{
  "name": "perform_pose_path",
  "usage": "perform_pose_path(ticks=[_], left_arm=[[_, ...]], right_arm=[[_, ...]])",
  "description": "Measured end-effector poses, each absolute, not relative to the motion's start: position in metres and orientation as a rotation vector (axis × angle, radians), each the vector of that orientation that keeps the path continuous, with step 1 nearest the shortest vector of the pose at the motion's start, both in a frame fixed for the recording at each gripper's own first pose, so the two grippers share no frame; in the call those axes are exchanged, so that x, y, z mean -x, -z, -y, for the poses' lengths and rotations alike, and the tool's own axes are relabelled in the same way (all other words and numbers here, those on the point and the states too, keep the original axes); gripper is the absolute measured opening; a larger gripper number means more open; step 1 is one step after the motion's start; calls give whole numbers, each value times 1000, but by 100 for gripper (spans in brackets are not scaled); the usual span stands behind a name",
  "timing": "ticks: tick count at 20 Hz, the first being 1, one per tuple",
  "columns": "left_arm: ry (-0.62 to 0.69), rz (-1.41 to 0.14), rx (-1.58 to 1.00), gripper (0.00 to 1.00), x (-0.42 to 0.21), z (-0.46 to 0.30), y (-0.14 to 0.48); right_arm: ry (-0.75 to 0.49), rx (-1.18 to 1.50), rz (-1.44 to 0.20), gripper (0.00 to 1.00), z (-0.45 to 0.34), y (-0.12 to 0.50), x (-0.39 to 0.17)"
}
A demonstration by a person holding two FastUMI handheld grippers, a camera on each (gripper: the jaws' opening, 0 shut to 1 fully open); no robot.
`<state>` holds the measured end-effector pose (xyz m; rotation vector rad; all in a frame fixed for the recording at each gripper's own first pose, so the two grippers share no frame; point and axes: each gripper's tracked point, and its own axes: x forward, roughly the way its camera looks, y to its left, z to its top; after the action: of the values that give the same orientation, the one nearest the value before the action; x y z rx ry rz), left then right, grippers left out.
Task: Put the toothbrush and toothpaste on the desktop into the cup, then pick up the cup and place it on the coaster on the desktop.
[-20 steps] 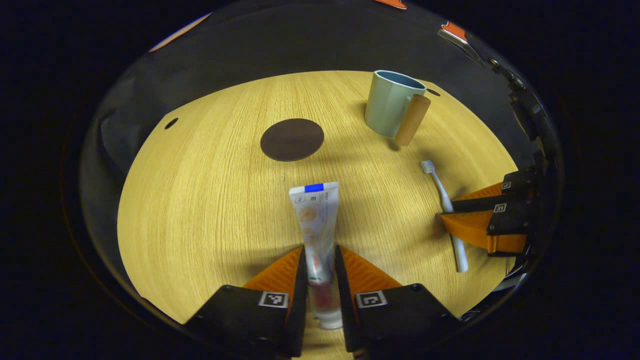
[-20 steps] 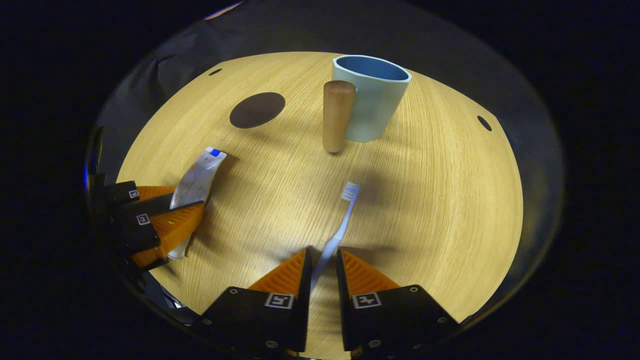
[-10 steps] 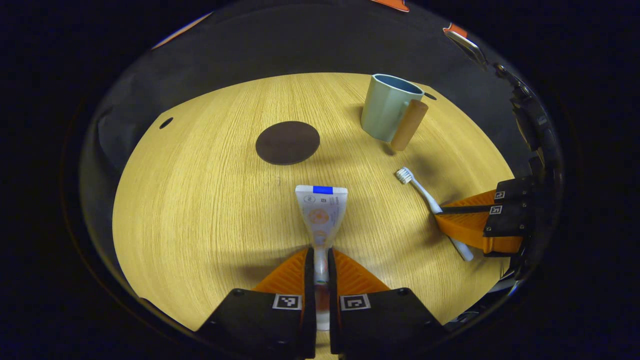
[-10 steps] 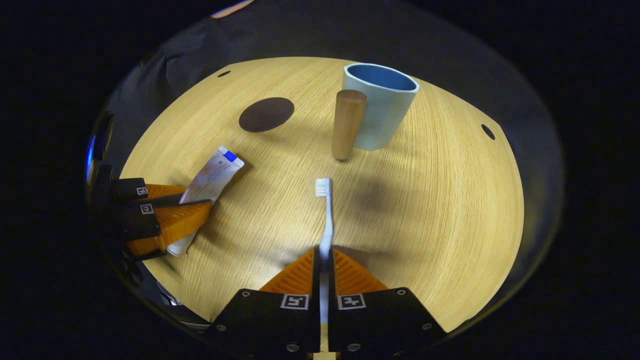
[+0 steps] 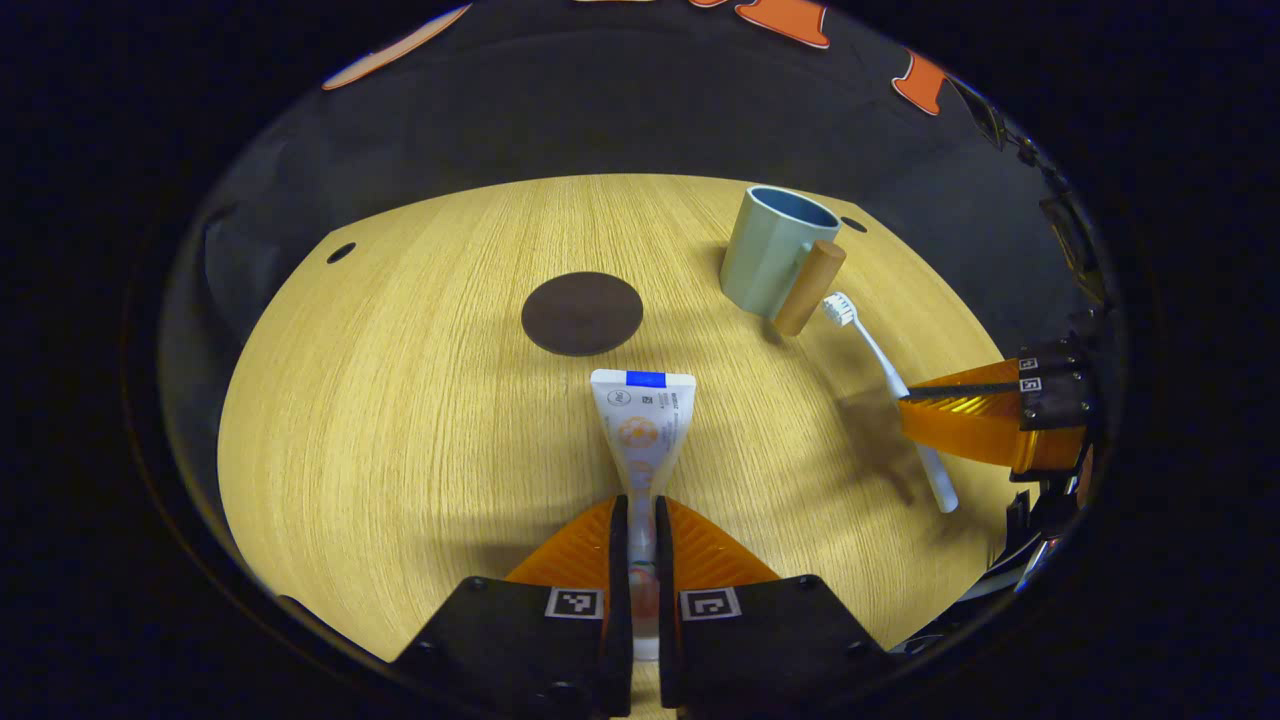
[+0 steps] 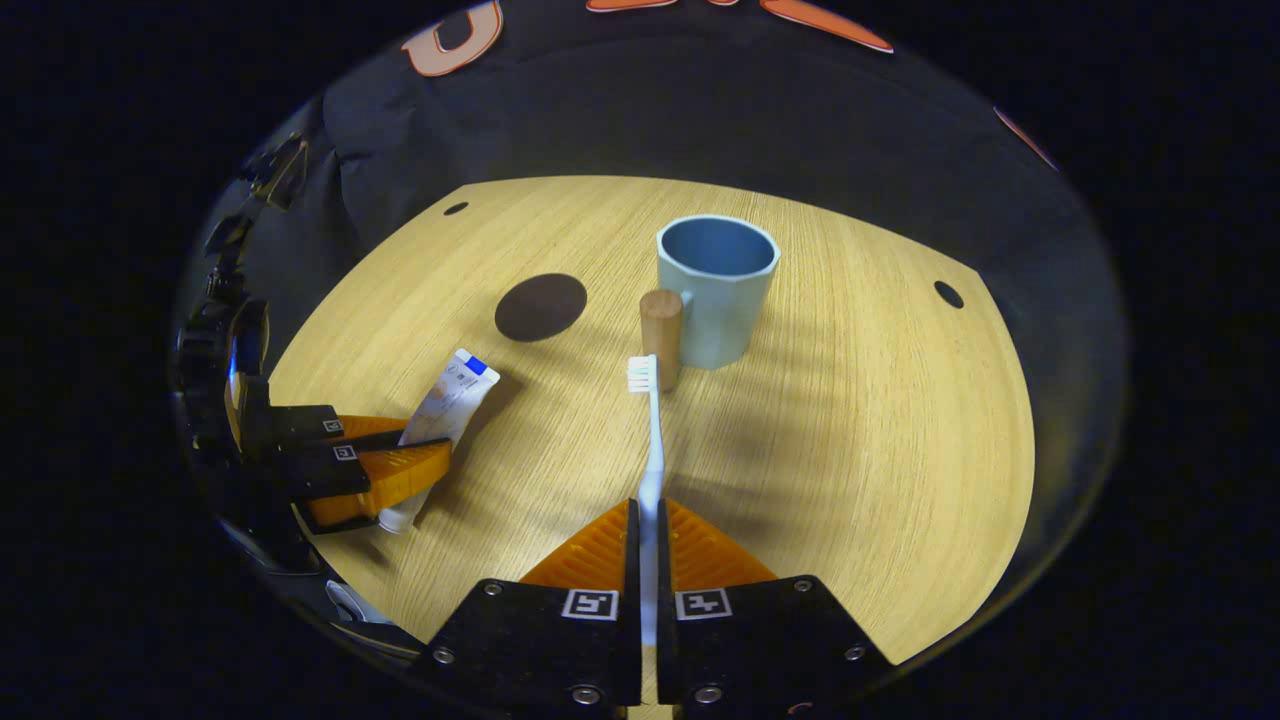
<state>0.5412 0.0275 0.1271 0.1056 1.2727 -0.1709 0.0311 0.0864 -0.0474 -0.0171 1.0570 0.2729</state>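
Observation:
In the left gripper view my left gripper (image 5: 640, 505) is shut on a white toothpaste tube (image 5: 642, 420), whose crimped end points away from me above the wooden desktop. My right gripper (image 6: 647, 508) is shut on a white toothbrush (image 6: 652, 440), bristles pointing toward the cup, held above the desktop. The pale blue cup (image 6: 715, 290) with a wooden handle (image 6: 661, 325) stands upright at the back. A dark round coaster (image 6: 540, 306) lies to its left. The left gripper view also has the cup (image 5: 772, 250), coaster (image 5: 582, 313), toothbrush (image 5: 885, 375) and right gripper (image 5: 915, 400); the right gripper view has the left gripper (image 6: 440, 450) with the tube (image 6: 445, 405).
The round wooden desktop (image 5: 400, 400) has small dark holes near its rim (image 5: 341, 252). Black cloth surrounds it on the far side.
Both grippers, shut on their items, have lifted and pulled back from the desktop. The toothbrush has swung to point at the cup. A second ago the left jaws stood apart beside the tube.

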Motion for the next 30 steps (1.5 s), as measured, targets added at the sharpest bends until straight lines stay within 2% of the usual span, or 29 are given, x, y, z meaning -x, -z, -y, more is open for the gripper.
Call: perform_pose_path(ticks=[1,2,5,6,16,30], left_arm=[[168,-1255,-104,14,-564,-31,-120],[162,-1238,-99,14,-542,-49,-136],[152,-1194,-87,14,-575,-55,-176],[149,-1178,-86,14,-576,-49,-165],[134,-1006,-97,13,-604,-56,-208],[103,-822,-109,14,-625,-71,-240]], right_arm=[[-272,9,-1040,7,-85,44,-32],[-276,4,-1023,6,-86,41,-36],[-284,-1,-974,7,-86,37,-43],[-289,-5,-956,6,-87,37,-45],[-295,-87,-803,6,-85,3,-73],[-240,-198,-431,6,-75,-47,-168]])
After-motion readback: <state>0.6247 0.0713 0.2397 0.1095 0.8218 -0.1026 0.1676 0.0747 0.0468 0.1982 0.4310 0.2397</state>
